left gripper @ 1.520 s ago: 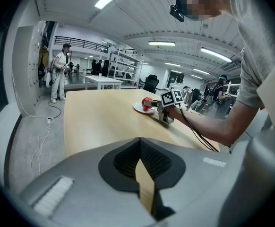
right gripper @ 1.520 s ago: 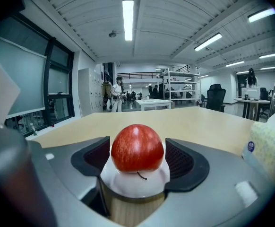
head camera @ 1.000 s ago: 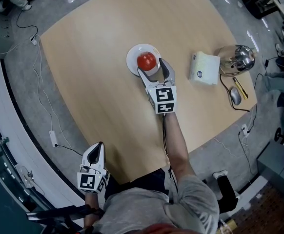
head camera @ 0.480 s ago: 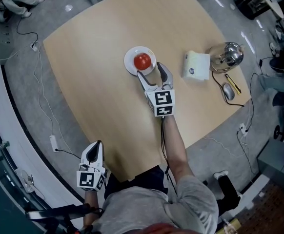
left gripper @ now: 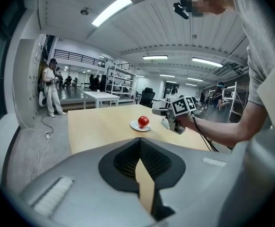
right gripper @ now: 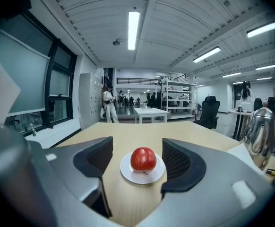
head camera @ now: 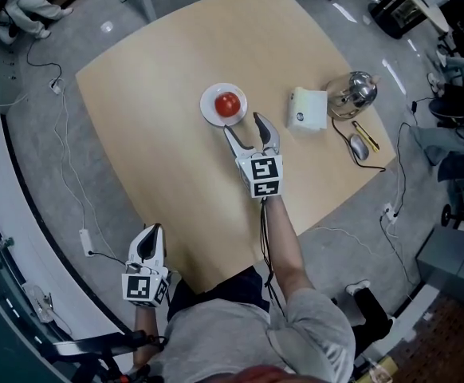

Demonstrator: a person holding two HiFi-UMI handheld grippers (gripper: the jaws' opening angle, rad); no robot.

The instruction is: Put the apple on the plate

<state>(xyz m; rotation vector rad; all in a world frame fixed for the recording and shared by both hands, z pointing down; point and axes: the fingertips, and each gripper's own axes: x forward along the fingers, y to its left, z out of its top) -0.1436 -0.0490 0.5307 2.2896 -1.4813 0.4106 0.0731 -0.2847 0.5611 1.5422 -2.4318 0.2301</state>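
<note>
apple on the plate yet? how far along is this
Done: the apple sits on the white plate on the table. In hand: nothing. The right tongs hang just short of the plate, jaws apart and closing with nothing between them, and the left tongs are shut beyond the table's edge. Left: nothing for the apple, by the look of it.

The person's right arm (head camera: 284, 242) reaches straight forward, bare below a grey short sleeve (head camera: 316, 313). Its hand carries the right gripper (head camera: 243, 126), which points ahead and slightly down with its two jaws spread wide, closing, and nothing gripped between them. The left gripper (head camera: 148, 238) is held low and close to the body at the person's left side, angled forward and down, its jaws together and empty.
</note>
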